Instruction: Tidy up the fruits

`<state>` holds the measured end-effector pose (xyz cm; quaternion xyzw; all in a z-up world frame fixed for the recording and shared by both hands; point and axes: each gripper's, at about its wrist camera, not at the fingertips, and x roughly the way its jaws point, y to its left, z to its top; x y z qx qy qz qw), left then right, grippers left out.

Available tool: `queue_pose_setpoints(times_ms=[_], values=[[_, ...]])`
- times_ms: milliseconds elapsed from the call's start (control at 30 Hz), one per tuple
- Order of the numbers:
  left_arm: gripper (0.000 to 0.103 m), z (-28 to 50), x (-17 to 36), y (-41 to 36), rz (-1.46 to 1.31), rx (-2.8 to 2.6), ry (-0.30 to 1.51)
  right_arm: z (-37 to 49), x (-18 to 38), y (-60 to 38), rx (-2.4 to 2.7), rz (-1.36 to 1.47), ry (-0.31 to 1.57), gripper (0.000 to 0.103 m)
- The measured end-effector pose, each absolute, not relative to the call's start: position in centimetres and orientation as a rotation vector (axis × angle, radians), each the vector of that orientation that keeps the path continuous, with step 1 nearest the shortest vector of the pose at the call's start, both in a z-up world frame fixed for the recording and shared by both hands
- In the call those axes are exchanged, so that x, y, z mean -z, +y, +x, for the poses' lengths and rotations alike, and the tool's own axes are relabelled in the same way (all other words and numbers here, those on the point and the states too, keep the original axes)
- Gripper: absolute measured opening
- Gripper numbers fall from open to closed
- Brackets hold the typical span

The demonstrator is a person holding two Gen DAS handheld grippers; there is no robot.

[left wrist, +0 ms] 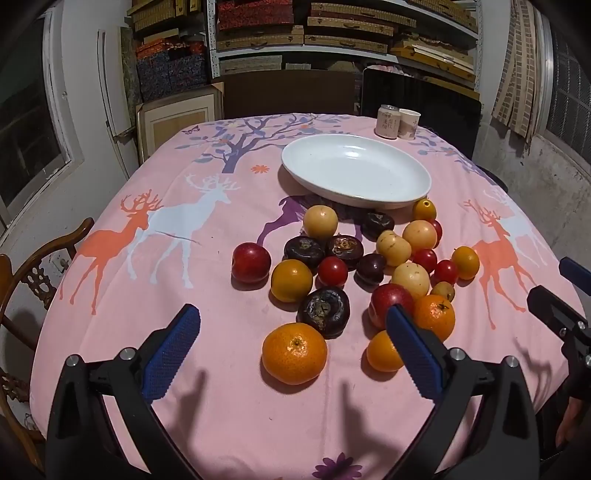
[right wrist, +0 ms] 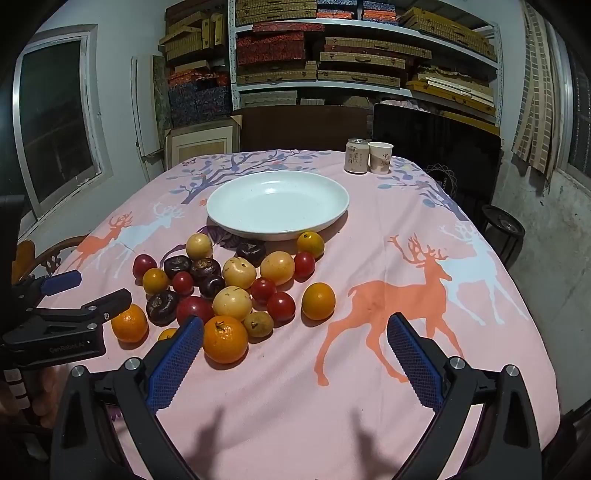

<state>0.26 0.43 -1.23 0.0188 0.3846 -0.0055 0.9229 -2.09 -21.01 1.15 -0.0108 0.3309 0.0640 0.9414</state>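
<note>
Shelves [left wrist: 332,33] stacked with flat boxes fill the back wall, and in front of them stands a table under a pink tablecloth [left wrist: 221,406] printed with deer and trees.

From the left wrist view, the left gripper [left wrist: 293,321] hangs above the near edge of the cloth with its blue-padded fingers spread wide, holding nothing and touching nothing. Between its fingers lies a large mandarin [left wrist: 294,353], and just beyond that a dark wrinkled fruit [left wrist: 324,311]. The right-side finger covers part of a red plum [left wrist: 388,301] and a small orange fruit [left wrist: 382,351]. The rest of the fruit pile [left wrist: 369,258] spreads toward a white oval plate [left wrist: 356,170], which holds no fruit; the nearest fruits lie against its front rim. A drink can [left wrist: 388,122] and a paper cup [left wrist: 409,123] stand side by side behind the plate. A wooden chair [left wrist: 33,269] shows at the left edge, and part of the right gripper [left wrist: 561,291] enters at the far right.

From the right wrist view, the right gripper [right wrist: 295,326] is likewise spread wide and empty, above bare cloth to the right of the pile. Its left-side finger sits just beside another mandarin [right wrist: 225,339]. The plate [right wrist: 277,205] appears left of centre, with the can [right wrist: 357,156] and cup [right wrist: 380,157] beyond it. Only this view shows a round black stool [right wrist: 503,225] past the table's right side, a lone orange fruit [right wrist: 318,301] set slightly apart on the pile's right, and the left gripper [right wrist: 88,291] seen from the side, jaws apart above the first mandarin [right wrist: 129,323].
</note>
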Motion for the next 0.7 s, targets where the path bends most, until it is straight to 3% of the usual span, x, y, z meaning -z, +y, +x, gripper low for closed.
queue_pose_setpoints(times_ms=[700], values=[[0.099, 0.12, 0.82, 0.41, 0.044, 0.004, 0.797, -2.15, -1.37, -20.94, -0.125, -0.029, 0.670, 0.099]])
